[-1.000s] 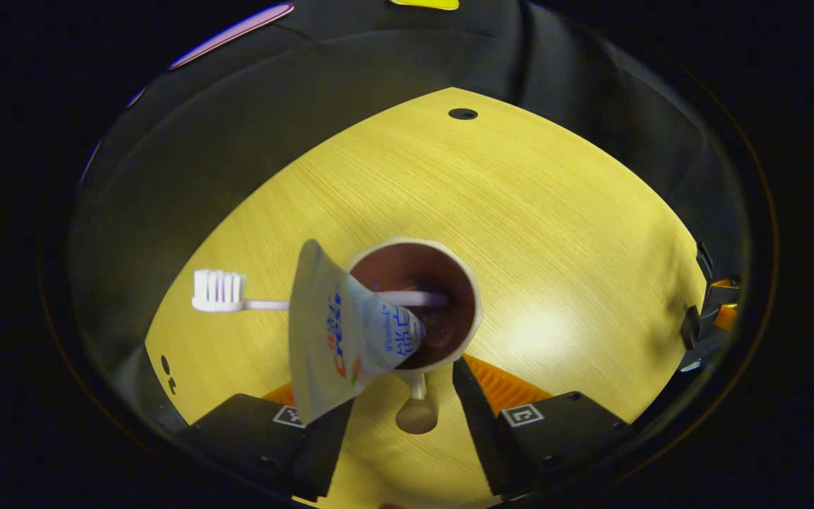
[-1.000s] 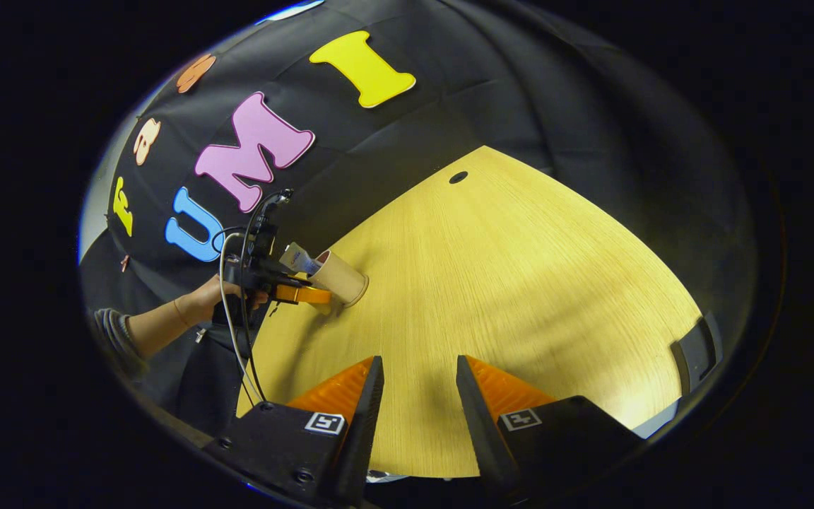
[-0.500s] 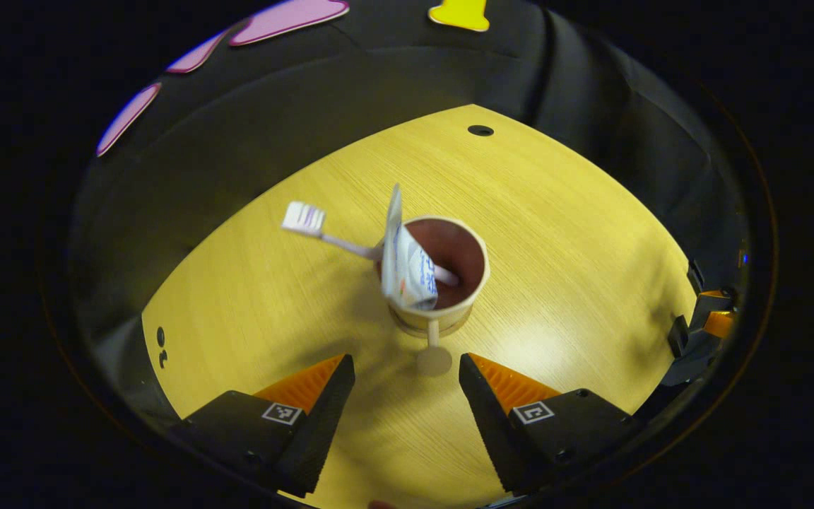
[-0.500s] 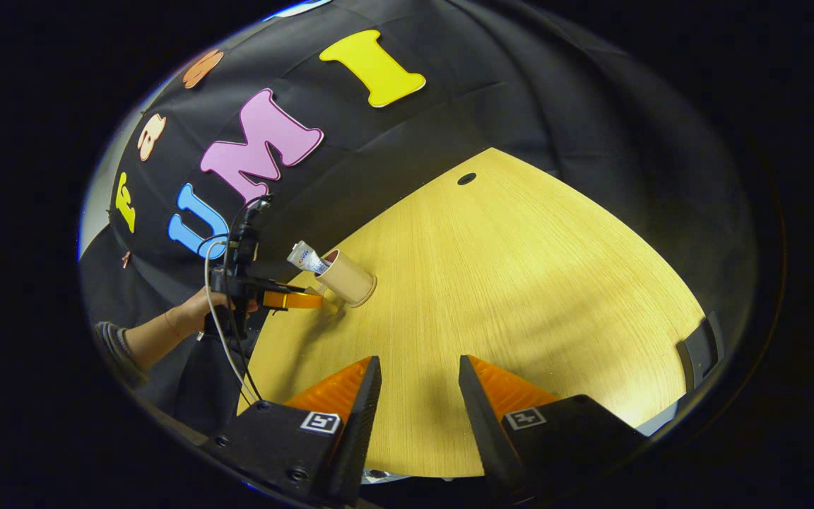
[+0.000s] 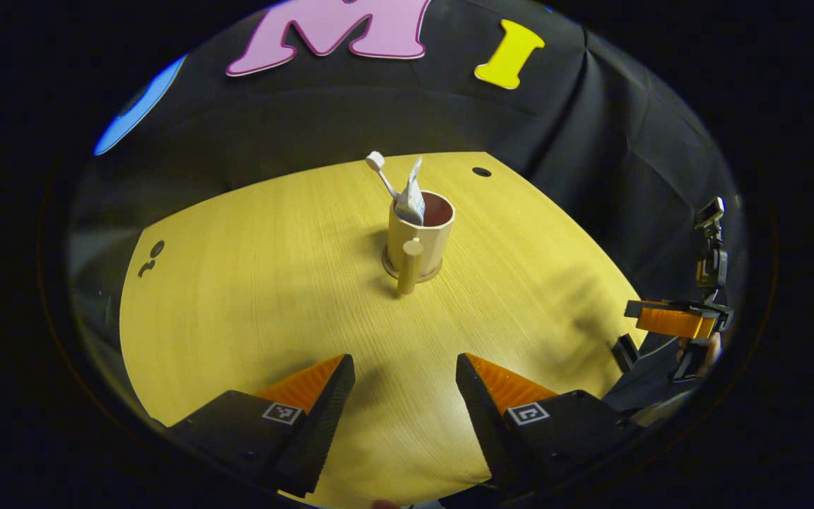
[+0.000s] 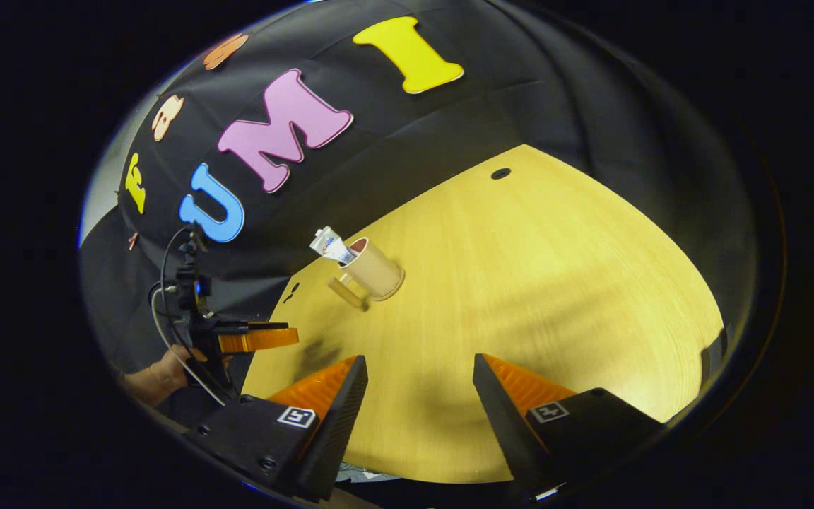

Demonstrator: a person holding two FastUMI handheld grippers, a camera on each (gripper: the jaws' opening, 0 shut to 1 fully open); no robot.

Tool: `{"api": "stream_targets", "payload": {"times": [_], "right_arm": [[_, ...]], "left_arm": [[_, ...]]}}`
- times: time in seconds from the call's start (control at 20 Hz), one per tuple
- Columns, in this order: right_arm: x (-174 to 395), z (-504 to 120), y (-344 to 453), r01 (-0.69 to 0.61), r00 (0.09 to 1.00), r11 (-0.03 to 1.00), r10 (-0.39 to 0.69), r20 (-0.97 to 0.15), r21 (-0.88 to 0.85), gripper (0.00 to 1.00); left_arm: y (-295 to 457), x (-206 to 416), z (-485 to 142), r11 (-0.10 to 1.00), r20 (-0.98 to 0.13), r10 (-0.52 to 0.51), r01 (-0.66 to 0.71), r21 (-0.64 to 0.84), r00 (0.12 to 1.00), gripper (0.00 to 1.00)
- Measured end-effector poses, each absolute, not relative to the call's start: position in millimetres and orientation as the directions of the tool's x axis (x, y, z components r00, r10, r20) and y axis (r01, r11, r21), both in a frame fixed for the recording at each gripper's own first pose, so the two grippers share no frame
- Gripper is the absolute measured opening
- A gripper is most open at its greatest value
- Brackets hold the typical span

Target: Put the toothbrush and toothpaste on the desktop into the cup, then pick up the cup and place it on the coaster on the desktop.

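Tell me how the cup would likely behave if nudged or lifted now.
The cup stands upright on its coaster, so a sideways nudge probably slides or tips it. The toothbrush and toothpaste lean out past the rim, likely making it somewhat top-heavy. Its handle offers a rigid grip.

One cup point(image 5: 421, 237) stood on one coaster point(image 5: 389, 267) near the far edge of the single worktop point(image 5: 251, 283), and it held one toothbrush point(image 5: 382, 172) and one toothpaste tube point(image 5: 410, 200). Two grippers were there, the left gripper point(image 5: 401, 385) and the right gripper point(image 6: 417, 389), each with two fingers set apart with nothing between them. One hand point(image 6: 167, 364) showed in the right gripper view, and the worktop had one round hole point(image 5: 481, 172) near its far corner.
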State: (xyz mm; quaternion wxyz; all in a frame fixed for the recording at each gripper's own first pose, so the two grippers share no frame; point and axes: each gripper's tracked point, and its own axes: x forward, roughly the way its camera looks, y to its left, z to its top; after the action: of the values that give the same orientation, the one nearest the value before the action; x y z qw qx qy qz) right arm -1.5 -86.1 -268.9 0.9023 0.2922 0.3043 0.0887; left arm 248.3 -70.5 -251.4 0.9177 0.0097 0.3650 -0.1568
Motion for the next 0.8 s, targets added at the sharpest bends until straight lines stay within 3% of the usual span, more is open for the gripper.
{"api": "stream_targets", "payload": {"times": [0.05, 0.4, 0.8], "right_arm": [[2, -265, -78, 0.006, 0.797, 0.816, 0.345, -0.495, 0.578, 0.96], [21, -227, -27, -0.088, 0.791, 0.818, 0.404, -0.459, 0.569, 0.97], [26, -222, 5, -0.106, 0.779, 0.816, 0.424, -0.463, 0.569, 0.97]], "left_arm": [[-68, 238, -248, 0.952, -0.663, -0.287, 0.283, -0.117, 0.692, 0.89], [-41, 190, -227, 0.957, -0.585, -0.285, 0.188, -0.223, 0.759, 0.92], [-4, 160, -230, 0.964, -0.564, -0.236, 0.119, -0.237, 0.791, 0.92]]}}
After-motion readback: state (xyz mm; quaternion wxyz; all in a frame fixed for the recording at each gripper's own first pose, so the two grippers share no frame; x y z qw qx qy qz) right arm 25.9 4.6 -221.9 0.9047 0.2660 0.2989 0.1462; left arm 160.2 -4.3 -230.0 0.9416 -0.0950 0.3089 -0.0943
